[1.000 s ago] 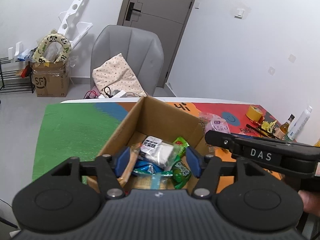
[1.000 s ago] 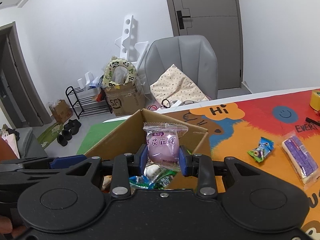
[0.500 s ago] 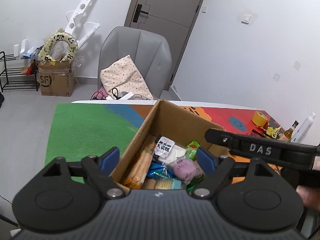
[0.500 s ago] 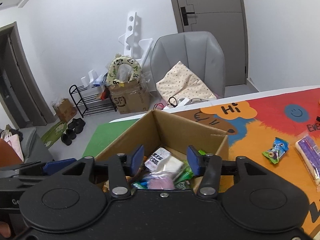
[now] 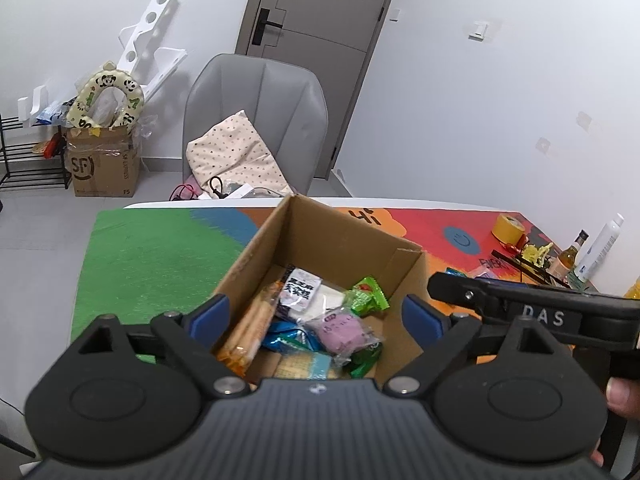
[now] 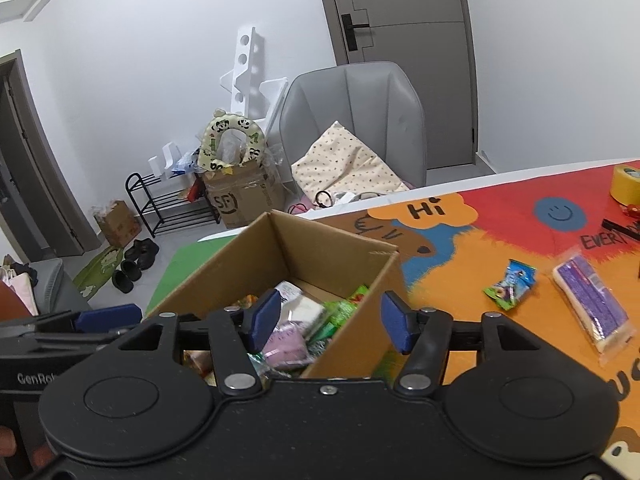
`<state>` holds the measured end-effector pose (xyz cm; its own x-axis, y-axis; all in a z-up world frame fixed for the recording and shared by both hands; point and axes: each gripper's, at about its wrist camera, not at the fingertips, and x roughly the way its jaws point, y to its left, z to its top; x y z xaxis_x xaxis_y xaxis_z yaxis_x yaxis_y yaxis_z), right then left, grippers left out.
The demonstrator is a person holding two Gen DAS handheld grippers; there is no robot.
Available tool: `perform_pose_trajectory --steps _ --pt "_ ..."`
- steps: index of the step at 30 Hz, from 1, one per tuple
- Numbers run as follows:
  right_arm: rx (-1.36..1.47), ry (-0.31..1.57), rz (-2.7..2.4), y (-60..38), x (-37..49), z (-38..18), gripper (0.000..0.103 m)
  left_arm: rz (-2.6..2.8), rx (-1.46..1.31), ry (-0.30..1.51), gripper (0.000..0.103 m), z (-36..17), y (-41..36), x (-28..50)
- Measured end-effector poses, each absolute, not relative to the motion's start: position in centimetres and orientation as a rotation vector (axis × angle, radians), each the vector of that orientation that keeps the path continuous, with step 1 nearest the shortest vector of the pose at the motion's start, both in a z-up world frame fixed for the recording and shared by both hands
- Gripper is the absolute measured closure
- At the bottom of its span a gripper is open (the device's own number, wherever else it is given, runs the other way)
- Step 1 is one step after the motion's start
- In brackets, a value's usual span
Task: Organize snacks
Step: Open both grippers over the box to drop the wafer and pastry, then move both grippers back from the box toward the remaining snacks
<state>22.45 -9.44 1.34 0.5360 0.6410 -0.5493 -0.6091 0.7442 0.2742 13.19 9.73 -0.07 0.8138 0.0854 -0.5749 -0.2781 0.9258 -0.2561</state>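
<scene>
An open cardboard box stands on the colourful mat and holds several snack packets. A pink-purple packet lies on top of them, beside a white packet and green packets. My left gripper is open and empty, above the box's near edge. My right gripper is open and empty, above the box's right side. On the mat to the right lie a small blue-green packet and a long purple packet.
A yellow tape roll, bottles and small clutter sit at the table's far right. A grey chair with a cushion stands behind the table. Green mat lies left of the box.
My right gripper opened and let the pink-purple packet drop into the box, then drew back to the right. My left gripper opened wider and rose a little.
</scene>
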Motion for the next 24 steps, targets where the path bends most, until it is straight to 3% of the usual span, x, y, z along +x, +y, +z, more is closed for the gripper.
perform_pose_trajectory --steps 24 --pt "0.14 0.676 0.573 -20.1 22.9 0.2 0.037 0.053 -0.294 0.621 0.009 0.7 2.1 15.1"
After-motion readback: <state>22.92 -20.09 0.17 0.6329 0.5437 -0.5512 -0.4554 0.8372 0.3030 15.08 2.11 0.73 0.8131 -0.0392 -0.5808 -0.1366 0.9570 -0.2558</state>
